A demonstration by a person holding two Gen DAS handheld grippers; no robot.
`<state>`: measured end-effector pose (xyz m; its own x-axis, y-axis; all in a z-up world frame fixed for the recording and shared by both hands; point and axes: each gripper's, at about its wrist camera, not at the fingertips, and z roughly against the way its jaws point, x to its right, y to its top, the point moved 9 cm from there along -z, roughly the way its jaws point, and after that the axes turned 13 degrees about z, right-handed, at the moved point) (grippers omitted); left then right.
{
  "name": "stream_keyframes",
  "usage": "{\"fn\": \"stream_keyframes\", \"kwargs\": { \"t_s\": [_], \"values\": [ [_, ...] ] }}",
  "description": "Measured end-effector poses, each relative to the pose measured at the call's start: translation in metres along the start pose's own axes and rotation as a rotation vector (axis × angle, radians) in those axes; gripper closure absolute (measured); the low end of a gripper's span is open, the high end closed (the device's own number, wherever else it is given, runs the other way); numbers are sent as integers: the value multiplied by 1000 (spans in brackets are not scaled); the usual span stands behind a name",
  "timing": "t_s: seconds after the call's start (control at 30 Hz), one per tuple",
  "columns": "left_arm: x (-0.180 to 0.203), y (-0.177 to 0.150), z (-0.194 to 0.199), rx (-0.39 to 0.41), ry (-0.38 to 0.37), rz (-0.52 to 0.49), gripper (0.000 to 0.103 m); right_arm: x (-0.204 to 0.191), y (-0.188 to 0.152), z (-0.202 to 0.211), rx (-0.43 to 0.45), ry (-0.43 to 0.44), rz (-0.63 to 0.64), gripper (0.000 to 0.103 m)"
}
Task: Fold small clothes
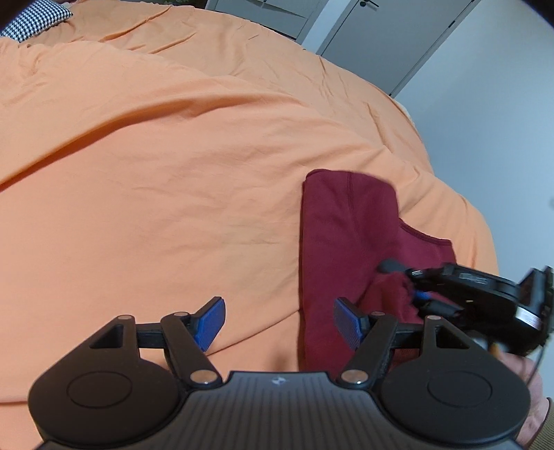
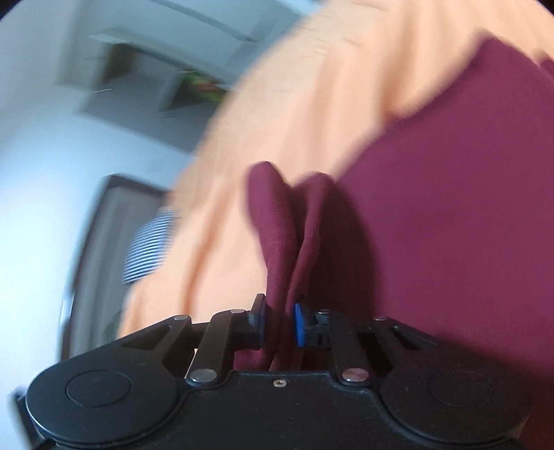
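Observation:
A dark red garment lies partly folded on the orange bedcover. My left gripper hangs open just above the bed at the garment's left edge, nothing between its blue pads. The right gripper comes in from the right and pinches a bunched part of the garment. In the right wrist view, my right gripper is shut on a doubled fold of the red cloth, which rises between the blue pads; the rest of the garment spreads to the right. That view is motion-blurred.
A black-and-white checked pillow lies at the bed's far left corner. Grey cupboard doors and a white wall stand beyond the bed's right edge. A striped item shows past the bed edge. A hand holds the right gripper.

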<state>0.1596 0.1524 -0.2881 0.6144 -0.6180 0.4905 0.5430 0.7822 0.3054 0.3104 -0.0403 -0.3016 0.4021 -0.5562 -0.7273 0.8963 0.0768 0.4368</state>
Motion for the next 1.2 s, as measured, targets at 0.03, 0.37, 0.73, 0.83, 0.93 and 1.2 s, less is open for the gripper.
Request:
{"fn": "stream_keyframes", "kwargs": {
  "t_s": [0.03, 0.37, 0.73, 0.83, 0.93, 1.2],
  "values": [
    [2, -2, -1, -4, -16, 7, 28, -2, 4, 11, 22, 26, 37, 86],
    [40, -28, -36, -84, -61, -49, 26, 81, 1, 67, 34, -156, -39, 90],
    [79, -37, -57, -112, -88, -87, 25, 103, 8, 131, 164, -69, -113, 91],
    [82, -41, -60, -121, -84, -96, 25, 117, 7, 142, 163, -128, -111, 98],
    [84, -44, -62, -129, -79, -103, 25, 125, 11, 156, 203, -137, -131, 103],
    [84, -51, -70, -143, -67, -109, 24, 121, -1, 143, 55, -181, -54, 82]
  ]
}}
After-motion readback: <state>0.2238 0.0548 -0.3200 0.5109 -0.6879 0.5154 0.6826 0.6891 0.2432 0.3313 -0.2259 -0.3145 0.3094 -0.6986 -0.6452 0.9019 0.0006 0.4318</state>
